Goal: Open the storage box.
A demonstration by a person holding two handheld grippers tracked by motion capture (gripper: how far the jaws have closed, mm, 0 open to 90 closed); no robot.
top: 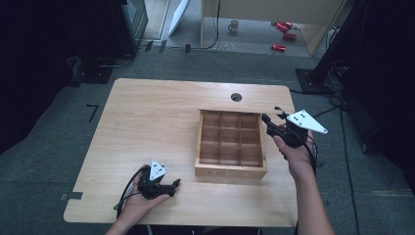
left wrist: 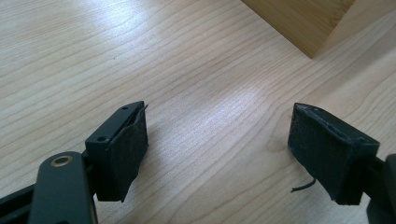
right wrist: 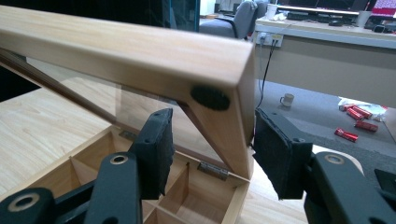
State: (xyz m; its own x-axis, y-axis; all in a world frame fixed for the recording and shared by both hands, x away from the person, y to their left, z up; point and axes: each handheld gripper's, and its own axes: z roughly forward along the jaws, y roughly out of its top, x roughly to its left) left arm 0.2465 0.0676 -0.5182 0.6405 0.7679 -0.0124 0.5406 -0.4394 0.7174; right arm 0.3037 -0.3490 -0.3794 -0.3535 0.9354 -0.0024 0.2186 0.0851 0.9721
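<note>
Table [top: 147, 112]: plain wood top, one item on it, the box.

Box [top: 230, 143]: wooden, divided into a grid of compartments, all look empty. It sits just left of the right gripper and off to the front right of the left gripper.

Lid [right wrist: 140, 56]: raised, hinged on the far side of the box. In the right gripper view its corner sits between the jaws, glass panel visible under the frame. In the high view the lid is edge-on, just a thin strip along the far rim.

Right gripper [top: 272, 125]: at the far right corner of the box, jaws spread around the lid corner. One pad looks close to or touching the frame edge; the other stands apart. Not a clamped hold as far as I can see.

Left gripper [top: 172, 186]: resting low on the table near the person's edge, jaws wide apart, nothing between them. Box corner just ahead of it.

Progress, my read: the lid is up, so it's either nearly fully opened or about to be closed; can't tell which.

Hard to make out: lid angle, hinge detail, and whether the compartment floors hold anything small.
</note>
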